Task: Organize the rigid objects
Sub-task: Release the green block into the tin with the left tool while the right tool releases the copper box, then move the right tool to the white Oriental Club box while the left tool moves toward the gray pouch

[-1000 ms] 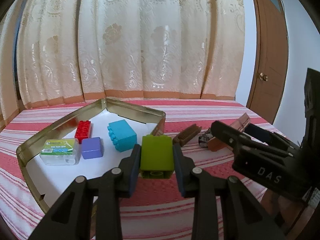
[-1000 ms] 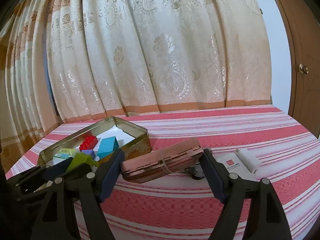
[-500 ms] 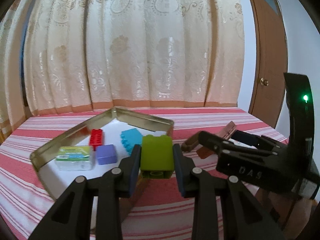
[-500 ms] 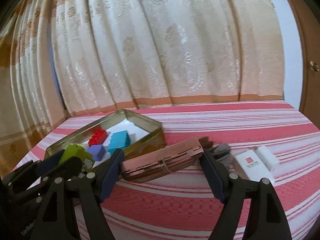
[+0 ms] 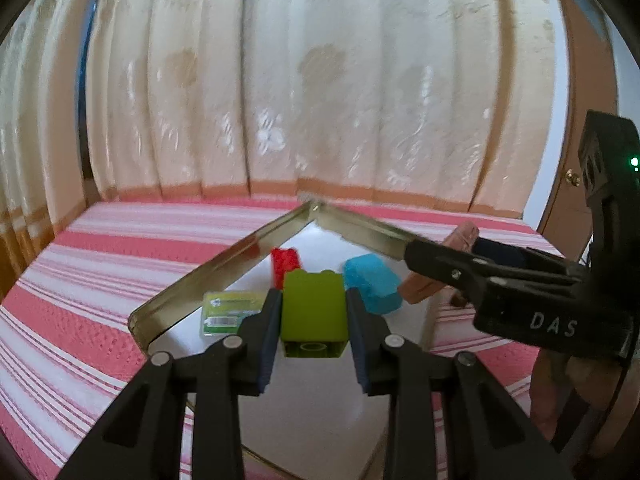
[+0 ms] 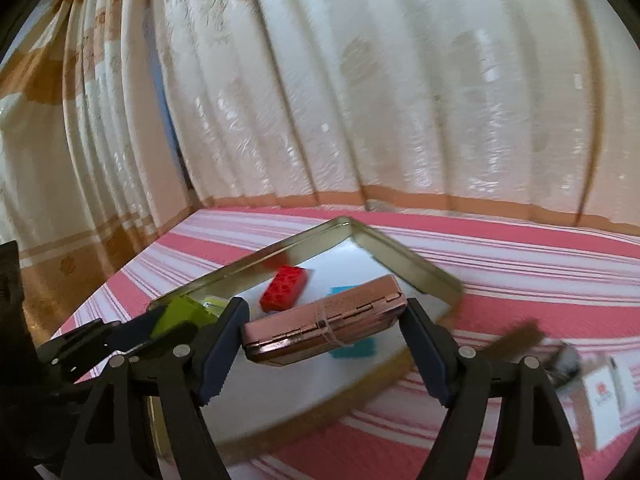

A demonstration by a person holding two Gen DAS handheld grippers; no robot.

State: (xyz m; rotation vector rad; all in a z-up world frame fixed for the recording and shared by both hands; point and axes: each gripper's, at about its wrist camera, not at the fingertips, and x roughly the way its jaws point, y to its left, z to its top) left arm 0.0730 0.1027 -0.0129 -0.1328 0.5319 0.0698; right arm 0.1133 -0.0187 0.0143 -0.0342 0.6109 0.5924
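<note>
"DAS" in white letters on right gripper body; print on white box unreadable.

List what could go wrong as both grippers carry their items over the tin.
The right gripper holds the pink case only by its ends; it may twist loose. The left gripper with the green brick is close beside it; they may collide. The tin already holds blocks, which could get knocked.
</note>
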